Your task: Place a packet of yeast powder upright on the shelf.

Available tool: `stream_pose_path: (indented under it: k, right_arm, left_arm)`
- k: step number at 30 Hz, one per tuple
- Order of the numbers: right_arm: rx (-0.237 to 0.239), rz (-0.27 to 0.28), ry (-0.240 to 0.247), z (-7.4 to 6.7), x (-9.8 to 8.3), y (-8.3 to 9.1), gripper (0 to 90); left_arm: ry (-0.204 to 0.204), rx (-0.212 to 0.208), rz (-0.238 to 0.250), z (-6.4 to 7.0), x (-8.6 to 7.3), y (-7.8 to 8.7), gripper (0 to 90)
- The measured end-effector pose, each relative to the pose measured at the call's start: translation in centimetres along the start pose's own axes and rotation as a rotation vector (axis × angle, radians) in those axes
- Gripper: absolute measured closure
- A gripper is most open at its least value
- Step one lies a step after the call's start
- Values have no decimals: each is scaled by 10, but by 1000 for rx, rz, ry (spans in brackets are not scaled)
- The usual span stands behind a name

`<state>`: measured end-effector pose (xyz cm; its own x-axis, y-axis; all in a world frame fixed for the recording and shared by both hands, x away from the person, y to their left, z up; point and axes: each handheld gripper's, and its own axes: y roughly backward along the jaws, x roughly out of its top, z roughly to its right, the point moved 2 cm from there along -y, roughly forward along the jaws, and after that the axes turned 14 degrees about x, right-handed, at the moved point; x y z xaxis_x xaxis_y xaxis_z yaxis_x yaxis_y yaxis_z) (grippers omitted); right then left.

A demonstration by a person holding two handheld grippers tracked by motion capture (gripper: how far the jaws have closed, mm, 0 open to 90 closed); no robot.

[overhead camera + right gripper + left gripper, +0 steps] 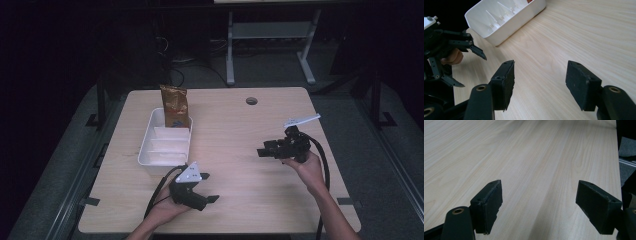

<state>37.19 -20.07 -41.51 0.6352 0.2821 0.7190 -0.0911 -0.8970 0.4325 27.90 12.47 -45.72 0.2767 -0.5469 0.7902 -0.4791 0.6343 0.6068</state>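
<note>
A white tray (144,146) with divider walls lies on the left half of the wooden table (240,125). A gold-brown bag (174,106) stands upright at the tray's far end. My left gripper (210,187) hovers near the front edge, just right of the tray's near corner, and its jaws stand wide apart with nothing between them (539,195). My right gripper (263,149) is held over the right side of the table and points left toward the tray. It is open and empty too (540,75). In the right gripper view the tray (499,35) lies ahead.
A round cable hole (251,101) sits near the table's far edge. Bare wood stretches between the two grippers. Cables trail from both grippers toward the front edge. Beyond the table the floor is dark, with a white desk frame (270,45).
</note>
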Motion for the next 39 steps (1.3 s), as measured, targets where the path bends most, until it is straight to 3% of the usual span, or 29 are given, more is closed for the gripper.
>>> stream_pose_path:
  k: [39]
  right_arm:
    - [-15,-34,-38,-11,-65,11,379]
  left_arm:
    - [-4,4,-11,2,-1,-1,210]
